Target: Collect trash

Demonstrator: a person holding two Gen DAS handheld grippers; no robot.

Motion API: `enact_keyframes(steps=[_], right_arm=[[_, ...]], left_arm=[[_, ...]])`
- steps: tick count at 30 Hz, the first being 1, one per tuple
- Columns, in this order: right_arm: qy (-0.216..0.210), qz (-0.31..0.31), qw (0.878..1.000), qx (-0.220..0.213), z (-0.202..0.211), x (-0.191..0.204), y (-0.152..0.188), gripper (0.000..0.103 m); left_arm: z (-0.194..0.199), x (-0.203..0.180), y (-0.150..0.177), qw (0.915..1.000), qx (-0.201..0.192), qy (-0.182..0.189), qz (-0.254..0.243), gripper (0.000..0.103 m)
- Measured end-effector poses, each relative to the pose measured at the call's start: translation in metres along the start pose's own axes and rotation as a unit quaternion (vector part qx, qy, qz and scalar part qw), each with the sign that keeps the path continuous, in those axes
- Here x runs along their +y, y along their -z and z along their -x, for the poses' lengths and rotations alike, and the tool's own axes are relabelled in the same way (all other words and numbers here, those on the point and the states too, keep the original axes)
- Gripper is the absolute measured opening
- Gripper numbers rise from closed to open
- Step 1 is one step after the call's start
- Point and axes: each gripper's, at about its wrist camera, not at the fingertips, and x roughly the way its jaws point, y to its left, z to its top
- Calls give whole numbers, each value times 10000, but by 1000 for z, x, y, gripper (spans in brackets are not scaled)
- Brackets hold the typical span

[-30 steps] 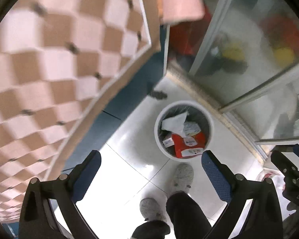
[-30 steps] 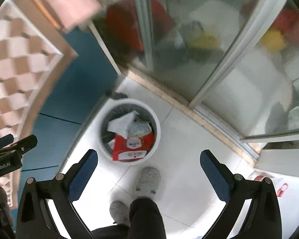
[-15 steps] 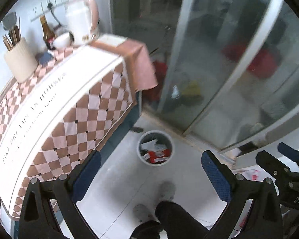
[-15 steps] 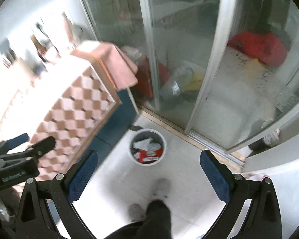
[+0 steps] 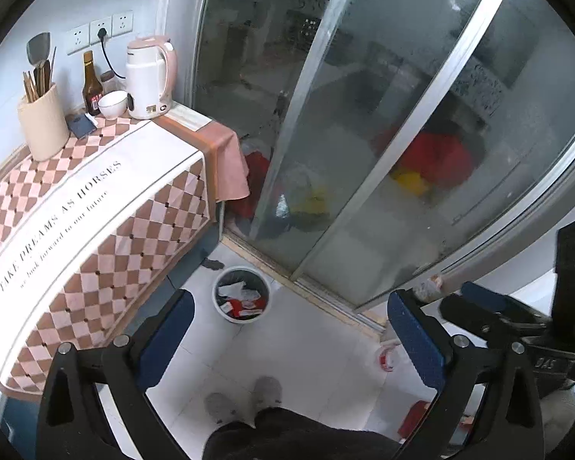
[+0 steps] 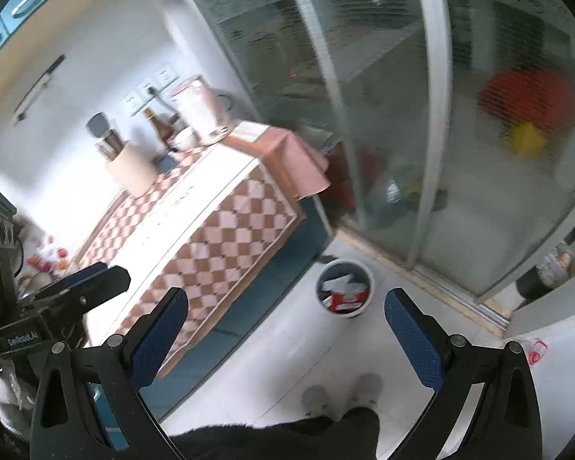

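Note:
A white trash bin stands on the tiled floor far below, holding white paper and red wrappers; it also shows in the right wrist view. My left gripper is open and empty, high above the floor. My right gripper is open and empty too, at a similar height. The right gripper shows at the right edge of the left wrist view, and the left gripper shows at the left edge of the right wrist view.
A counter with a checkered cloth carries a kettle, bottle, bowl and utensil holder. Glass sliding doors stand behind the bin. The person's slippered feet stand on the floor. Red and white litter lies at right.
Both grippers have risen far above the bin and tilted up; the bin now looks small and the countertop has come into view. Both stayed open.

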Motion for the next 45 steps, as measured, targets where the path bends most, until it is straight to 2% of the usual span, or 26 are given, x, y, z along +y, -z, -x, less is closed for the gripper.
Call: enact_keyframes(steps=[8, 14, 28, 45], right_arm=[[-335, 144, 9991, 202, 1, -4, 5, 103], [-398, 253, 9983, 352, -7, -4, 4, 103], [-539, 281, 9967, 541, -22, -1, -4, 103], [-597, 240, 9959, 643, -32, -2, -4, 103]], left_arm=[[5, -5, 16, 9998, 165, -8, 98, 103], [0, -2, 24, 9993, 332, -35, 162, 103], [-10, 3, 20, 9984, 480, 51, 281, 103], [-18, -3, 13, 9981, 473, 101, 385, 103]])
